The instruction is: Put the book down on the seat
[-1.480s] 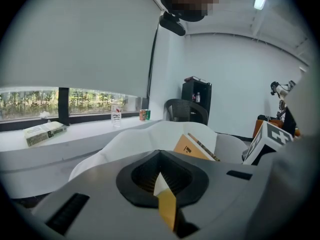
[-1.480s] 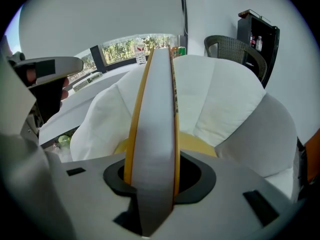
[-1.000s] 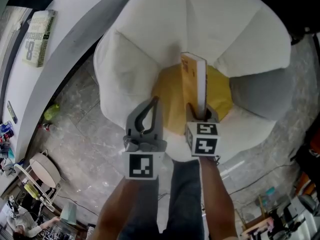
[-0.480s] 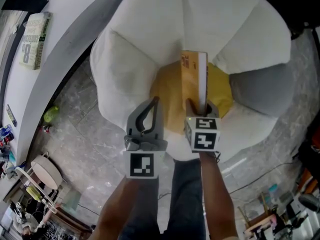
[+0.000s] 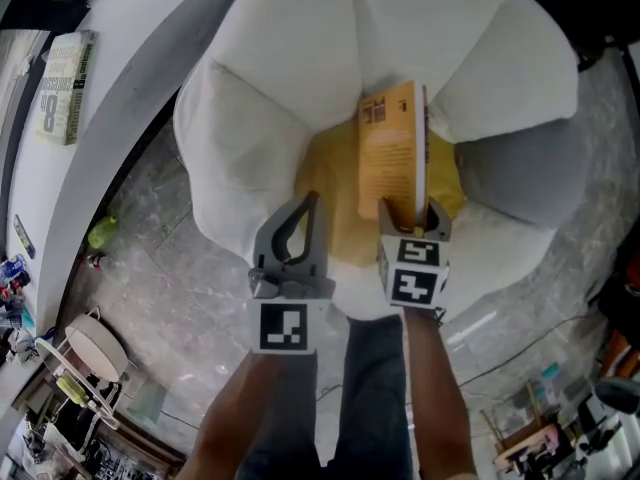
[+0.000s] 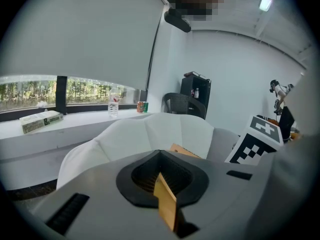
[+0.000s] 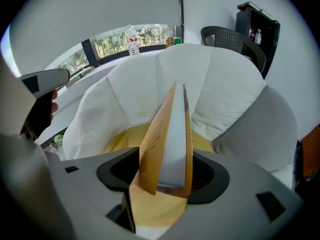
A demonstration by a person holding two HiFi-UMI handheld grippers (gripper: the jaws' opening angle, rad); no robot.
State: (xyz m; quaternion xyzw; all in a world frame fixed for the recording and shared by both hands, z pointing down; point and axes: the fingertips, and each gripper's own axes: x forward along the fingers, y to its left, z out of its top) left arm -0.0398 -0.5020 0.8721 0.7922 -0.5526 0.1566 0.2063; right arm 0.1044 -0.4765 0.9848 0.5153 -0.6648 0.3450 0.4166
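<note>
— Two grippers show in the head view. Which one has the book (image 5: pixel 392 153)?

— The right gripper (image 5: pixel 410 211). The book stands on edge between its jaws, tilted so that the printed orange cover faces up and to the picture's left. The white page edge is to the right. The jaws have just been opening and now stand spread. In the right gripper view the covers fan apart between them, and the pads do not clamp the book.

— Where is the book relative to the seat?

— Over the yellow seat cushion (image 5: pixel 330 193) of the white chair (image 5: pixel 280 58), whose padded lobes rise round it. A grey lobe (image 5: pixel 515 183) lies at the picture's right. The book's lower edge is hidden behind the gripper, so contact with the cushion cannot be told.

— And the left gripper (image 5: pixel 310 204)?

— Beside the right one, just left of the book and apart from it. Its jaws are pressed together, tips meeting, with nothing between them. Its marker cube (image 5: pixel 290 330) sits at the end nearest the camera.

— What else is labelled?

— A second book (image 5: pixel 58 86) lies flat on the white worktop (image 5: pixel 130 28) that curves along the upper left, well apart from the chair. In the left gripper view that worktop also bears a clear bottle (image 6: pixel 114 103) and two cans (image 6: pixel 141 106), and a dark chair (image 6: pixel 182 104) stands beyond. Grey marbled floor (image 5: pixel 160 228) lies below.
</note>
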